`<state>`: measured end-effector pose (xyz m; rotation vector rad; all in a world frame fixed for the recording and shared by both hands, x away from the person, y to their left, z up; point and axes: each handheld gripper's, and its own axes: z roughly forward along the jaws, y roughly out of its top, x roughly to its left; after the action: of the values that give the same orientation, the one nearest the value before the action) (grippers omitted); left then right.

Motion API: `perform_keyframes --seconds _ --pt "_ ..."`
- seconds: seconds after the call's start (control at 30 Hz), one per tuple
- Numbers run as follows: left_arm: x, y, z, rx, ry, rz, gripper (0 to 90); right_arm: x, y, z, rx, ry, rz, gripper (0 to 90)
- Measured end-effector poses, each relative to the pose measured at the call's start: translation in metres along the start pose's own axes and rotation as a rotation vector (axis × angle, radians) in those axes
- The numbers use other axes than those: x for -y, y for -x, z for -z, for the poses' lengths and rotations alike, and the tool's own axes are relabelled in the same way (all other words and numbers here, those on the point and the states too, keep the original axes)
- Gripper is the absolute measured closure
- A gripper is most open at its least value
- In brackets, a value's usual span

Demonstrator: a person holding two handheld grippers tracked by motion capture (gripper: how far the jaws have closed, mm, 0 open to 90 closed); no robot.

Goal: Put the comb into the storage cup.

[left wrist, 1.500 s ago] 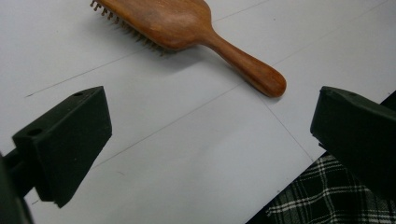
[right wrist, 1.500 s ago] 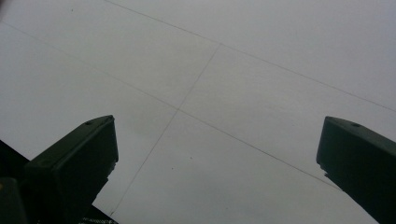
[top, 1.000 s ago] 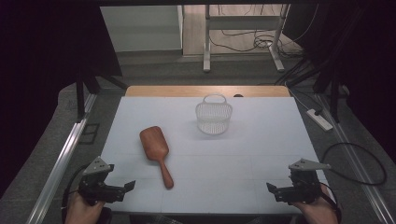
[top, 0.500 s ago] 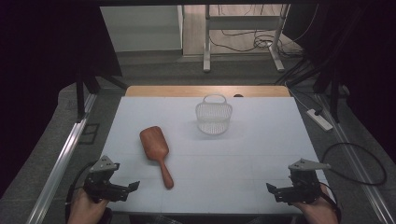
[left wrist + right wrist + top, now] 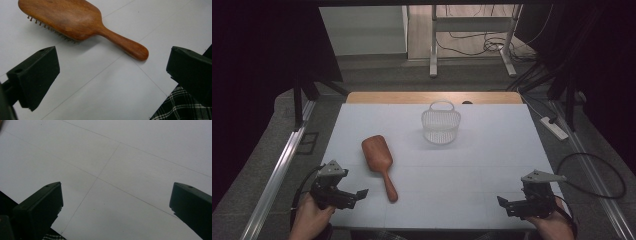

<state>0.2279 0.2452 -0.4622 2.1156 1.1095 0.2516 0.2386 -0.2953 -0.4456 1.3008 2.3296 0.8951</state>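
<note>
The high view is dim at its edges, with the white table [image 5: 472, 165] the brightest area and black surroundings. The basket [image 5: 441, 125] casts a soft, faint shadow on the table toward the near side. In the left gripper view the hairbrush [image 5: 75, 22] is fairly sharp, shadowed beneath its bristles; the near jaws blur slightly.

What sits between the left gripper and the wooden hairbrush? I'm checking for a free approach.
Nothing: only bare white table separates the open left gripper from the brown wooden hairbrush, per the left gripper view.
</note>
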Motion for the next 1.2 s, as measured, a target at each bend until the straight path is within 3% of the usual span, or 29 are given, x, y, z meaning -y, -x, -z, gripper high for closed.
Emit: perform_keyframes --seconds 1.2 --pt "-0.043 -0.004 -0.035 0.062 -0.052 -0.027 0.0 0.0 0.0 0.0 0.005 0.002 -0.001 0.0"
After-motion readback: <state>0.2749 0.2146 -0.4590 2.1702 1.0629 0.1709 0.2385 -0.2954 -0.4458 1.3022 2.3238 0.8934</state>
